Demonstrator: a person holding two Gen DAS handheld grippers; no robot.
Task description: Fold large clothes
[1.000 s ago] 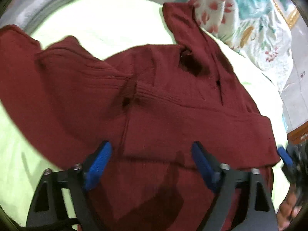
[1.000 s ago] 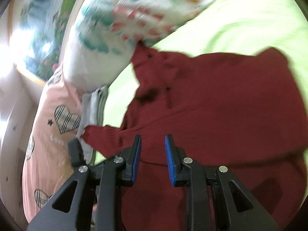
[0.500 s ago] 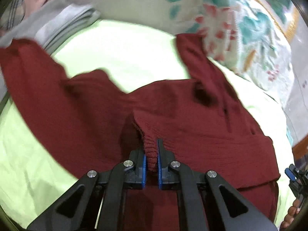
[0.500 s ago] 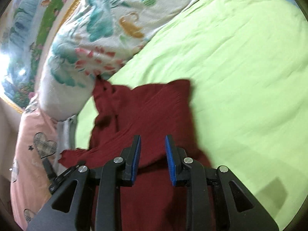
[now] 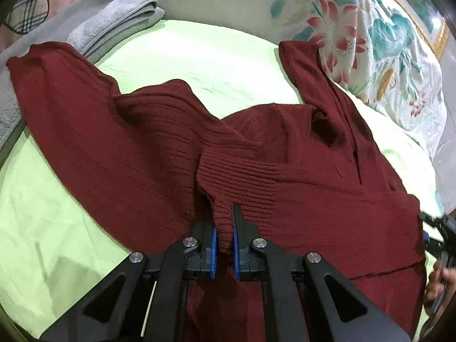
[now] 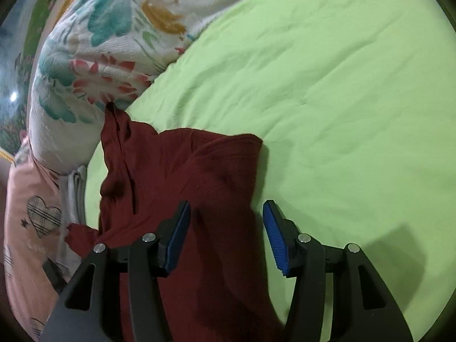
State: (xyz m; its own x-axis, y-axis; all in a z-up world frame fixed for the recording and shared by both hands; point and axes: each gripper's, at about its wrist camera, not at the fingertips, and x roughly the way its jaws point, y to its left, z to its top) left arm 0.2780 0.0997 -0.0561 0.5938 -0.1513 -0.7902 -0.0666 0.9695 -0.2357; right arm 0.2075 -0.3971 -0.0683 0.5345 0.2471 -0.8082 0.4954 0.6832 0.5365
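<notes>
A dark red ribbed knit sweater (image 5: 327, 199) lies spread on a light green bed sheet (image 5: 205, 65). My left gripper (image 5: 223, 225) is shut on the ribbed cuff of a sleeve (image 5: 236, 179) and holds it over the sweater's body. The other sleeve (image 5: 57, 94) stretches to the left. In the right wrist view the sweater (image 6: 182, 179) lies under my right gripper (image 6: 226, 222), which is open and empty above the sweater's right edge. The right gripper also shows at the left wrist view's right edge (image 5: 439, 228).
A floral pillow (image 5: 370, 37) lies at the head of the bed, also in the right wrist view (image 6: 94, 42). A folded grey towel (image 5: 108, 20) and a pink pillow with plaid hearts (image 6: 31, 216) lie beside it. Bare green sheet (image 6: 342, 99) spreads to the right.
My left gripper closed on the sleeve cuff and lifted it over the sweater. My right gripper was nearly shut and has opened wide, now over the sweater's right edge.
</notes>
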